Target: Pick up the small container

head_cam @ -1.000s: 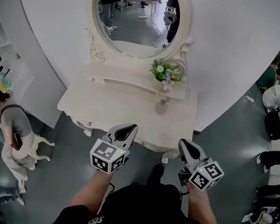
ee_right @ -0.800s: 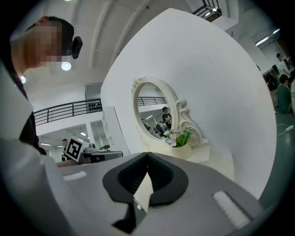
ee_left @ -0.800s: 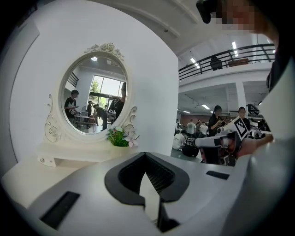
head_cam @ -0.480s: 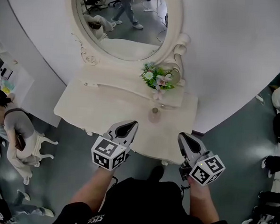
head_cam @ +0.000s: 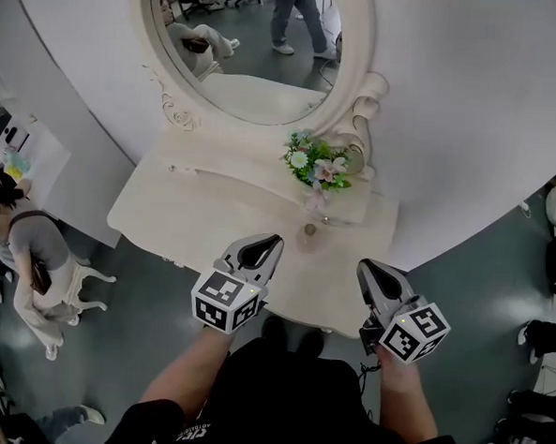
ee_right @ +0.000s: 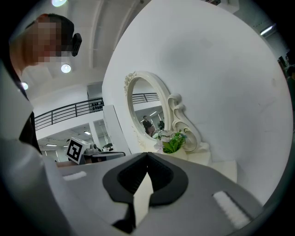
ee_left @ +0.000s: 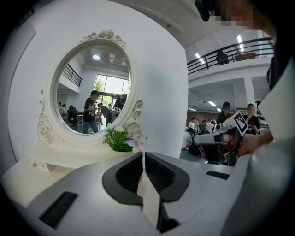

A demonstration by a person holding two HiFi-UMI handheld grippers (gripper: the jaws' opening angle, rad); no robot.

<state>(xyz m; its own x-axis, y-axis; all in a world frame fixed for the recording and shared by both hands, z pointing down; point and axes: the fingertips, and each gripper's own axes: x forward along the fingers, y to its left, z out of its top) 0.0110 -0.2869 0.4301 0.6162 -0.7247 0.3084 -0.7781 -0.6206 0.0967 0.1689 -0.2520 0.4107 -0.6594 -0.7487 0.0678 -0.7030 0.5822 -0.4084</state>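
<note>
Small container [head_cam: 307, 237] stands on the white table [head_cam: 184, 215], the largest thing in sight, a little right of the table's middle. Behind it rises the oval mirror [head_cam: 256, 46] in a carved frame. The left gripper [head_cam: 273, 239] and right gripper [head_cam: 361, 265] hang above the table's front part, each with jaws pressed together on nothing. The container is between their tips. A flower bunch [head_cam: 317, 161] stands behind the container.

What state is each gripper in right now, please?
Left gripper: closed, holding nothing.
Right gripper: closed, holding nothing.
</note>
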